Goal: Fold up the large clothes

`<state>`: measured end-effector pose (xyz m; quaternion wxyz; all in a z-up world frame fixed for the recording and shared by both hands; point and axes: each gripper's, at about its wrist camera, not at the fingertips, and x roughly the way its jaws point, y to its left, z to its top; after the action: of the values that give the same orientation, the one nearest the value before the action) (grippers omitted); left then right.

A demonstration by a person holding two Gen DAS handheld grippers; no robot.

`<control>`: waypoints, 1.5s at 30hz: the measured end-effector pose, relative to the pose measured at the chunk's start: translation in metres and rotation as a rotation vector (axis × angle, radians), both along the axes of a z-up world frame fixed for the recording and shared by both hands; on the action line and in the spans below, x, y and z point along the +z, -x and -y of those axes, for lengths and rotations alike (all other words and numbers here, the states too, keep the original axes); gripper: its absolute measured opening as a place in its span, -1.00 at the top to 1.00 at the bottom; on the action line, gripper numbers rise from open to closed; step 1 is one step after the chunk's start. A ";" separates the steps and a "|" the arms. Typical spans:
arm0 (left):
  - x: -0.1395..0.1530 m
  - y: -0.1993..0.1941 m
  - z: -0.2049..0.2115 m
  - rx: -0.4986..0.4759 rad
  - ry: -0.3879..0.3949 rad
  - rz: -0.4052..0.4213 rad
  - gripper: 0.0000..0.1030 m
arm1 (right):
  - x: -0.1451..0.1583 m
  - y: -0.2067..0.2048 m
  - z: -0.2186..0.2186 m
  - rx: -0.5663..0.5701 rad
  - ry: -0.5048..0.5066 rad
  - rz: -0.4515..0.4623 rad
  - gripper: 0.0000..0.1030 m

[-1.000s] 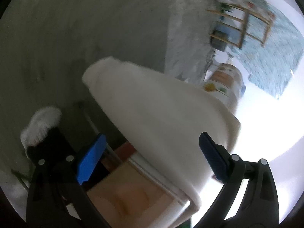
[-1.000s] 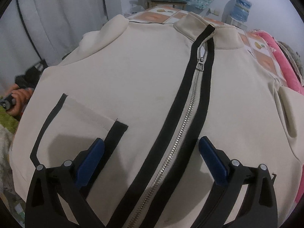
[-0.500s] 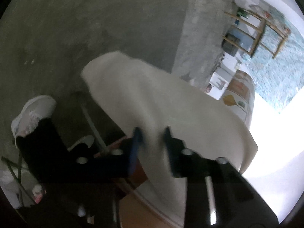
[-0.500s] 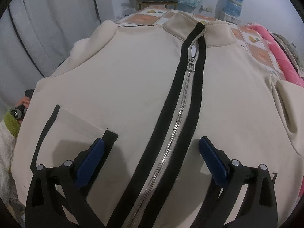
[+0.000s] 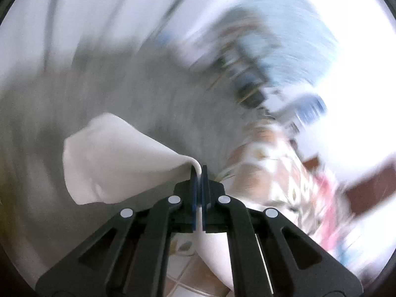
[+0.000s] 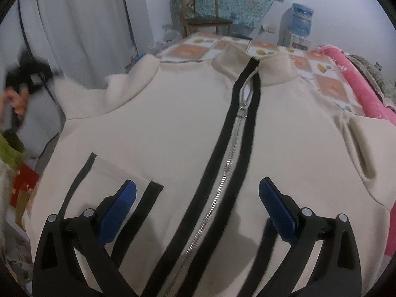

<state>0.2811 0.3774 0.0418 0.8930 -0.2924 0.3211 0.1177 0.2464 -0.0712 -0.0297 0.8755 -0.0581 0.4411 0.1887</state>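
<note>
Jacket (image 6: pixel 173 128): a large cream zip-up lay front-up, spread flat across a bed; in the right wrist view it filled most of the picture, collar at 12 o'clock, hem toward 6 o'clock.
Zipper (image 6: pixel 222 173): silver teeth between two black bands ran from the collar down to 6 o'clock, closed almost to the top.
Pocket (image 6: pixel 106 178): a black-edged patch sat at 8 o'clock, partly under the right gripper's left finger.
Left gripper (image 5: pixel 198 173): its blue pads were pressed together on a fold of the cream sleeve (image 5: pixel 111 158); a second earlier the jaws stood wide around that cloth, and they had just closed on it.
Sleeve: it fanned out toward 9 o'clock from the pinched point, lifted clear of the grey floor (image 5: pixel 153 94); earlier it hung draped over the bed edge.
Left view: heavily blurred, unlike the sharper earlier frames, and the room behind had swung round.
Right gripper (image 6: pixel 197 203): jaws apart, hovering over the lower chest of the jacket, straddling the zipper, gripping nothing; barely changed from before.
Hand (image 6: pixel 14 101): at 9 o'clock in the right view, a person's hand with the black left tool appeared higher than a second ago.
Bedsheet (image 6: pixel 198 47): orange-and-white squares showed beyond the collar.
</note>
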 end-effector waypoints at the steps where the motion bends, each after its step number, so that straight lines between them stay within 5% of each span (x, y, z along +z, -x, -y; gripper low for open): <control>1: 0.033 0.001 0.036 -0.068 -0.159 0.041 0.96 | 0.004 0.003 0.004 -0.007 -0.007 0.007 -0.88; 4: 0.086 0.013 0.148 -0.274 -0.514 0.112 0.96 | 0.013 0.011 0.016 -0.034 -0.030 0.030 -0.88; 6: 0.088 0.027 0.212 -0.436 -0.579 0.131 0.95 | 0.022 0.020 0.028 -0.059 -0.050 0.054 -0.88; 9: 0.054 0.042 0.267 -0.555 -0.601 0.078 0.89 | 0.026 0.032 0.046 -0.101 -0.054 0.073 -0.88; 11: 0.017 0.050 0.284 -0.617 -0.546 0.021 0.84 | 0.023 0.042 0.062 -0.136 -0.069 0.057 -0.88; 14: -0.050 0.054 0.293 -0.690 -0.438 -0.127 0.44 | 0.017 0.049 0.080 -0.175 -0.096 0.018 -0.88; 16: -0.085 0.056 0.292 -0.678 -0.438 -0.227 0.36 | 0.014 0.055 0.092 -0.194 -0.114 -0.012 -0.88; 20: -0.066 0.082 0.289 -0.701 -0.392 -0.131 -0.03 | 0.016 0.064 0.106 -0.223 -0.141 -0.021 -0.88; 26: -0.034 0.091 0.281 -0.701 -0.364 -0.038 -0.06 | 0.019 0.067 0.117 -0.286 -0.231 -0.035 -0.88; 36: -0.027 0.034 0.288 -0.640 -0.274 -0.135 -0.08 | 0.010 0.047 0.114 -0.328 -0.200 -0.021 -0.88; 45: -0.067 -0.026 0.294 -0.617 -0.184 -0.240 -0.09 | -0.011 0.038 0.119 -0.332 -0.177 -0.035 -0.81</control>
<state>0.3076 0.0836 -0.0254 0.8650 -0.0837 0.4853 -0.0959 0.2082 -0.1905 -0.0403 0.8885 0.0962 0.4415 0.0807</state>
